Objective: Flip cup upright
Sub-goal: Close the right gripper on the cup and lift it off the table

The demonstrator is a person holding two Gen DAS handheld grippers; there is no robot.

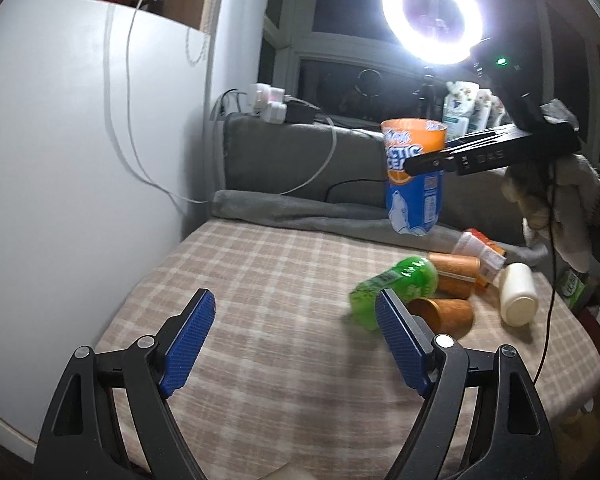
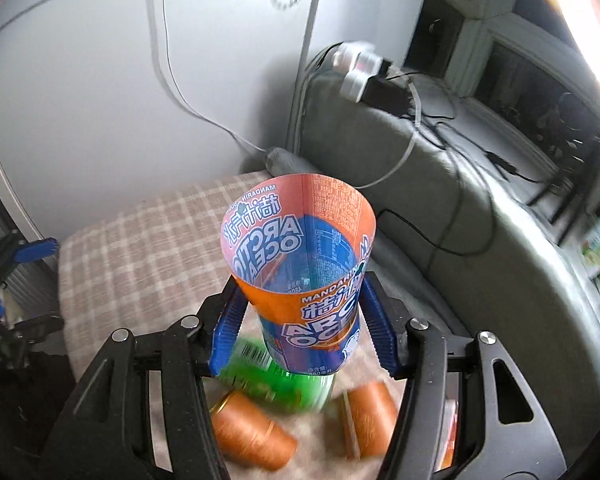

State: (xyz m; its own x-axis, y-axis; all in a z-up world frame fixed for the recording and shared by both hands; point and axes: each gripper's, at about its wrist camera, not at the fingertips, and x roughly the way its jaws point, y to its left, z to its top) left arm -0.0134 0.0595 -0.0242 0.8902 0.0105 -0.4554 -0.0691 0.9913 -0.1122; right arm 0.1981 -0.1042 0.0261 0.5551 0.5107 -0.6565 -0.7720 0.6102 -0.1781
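The cup is an orange and blue cut-off Arctic Ocean bottle point(image 1: 414, 176), held in the air above the checked table with its open mouth up. My right gripper point(image 2: 304, 328) is shut on the cup point(image 2: 300, 264) at its middle; in the left wrist view the right gripper point(image 1: 428, 162) reaches in from the right. My left gripper point(image 1: 296, 340) is open and empty, low over the table's near left part, apart from the cup.
On the checked cloth point(image 1: 260, 280) lie a green bottle point(image 1: 396, 288), two brown cups point(image 1: 448, 312), a white bottle point(image 1: 518, 294) and an orange-white pack point(image 1: 480, 248). A grey cushion point(image 1: 300, 160) with cables lines the back. A ring light point(image 1: 432, 16) stands behind.
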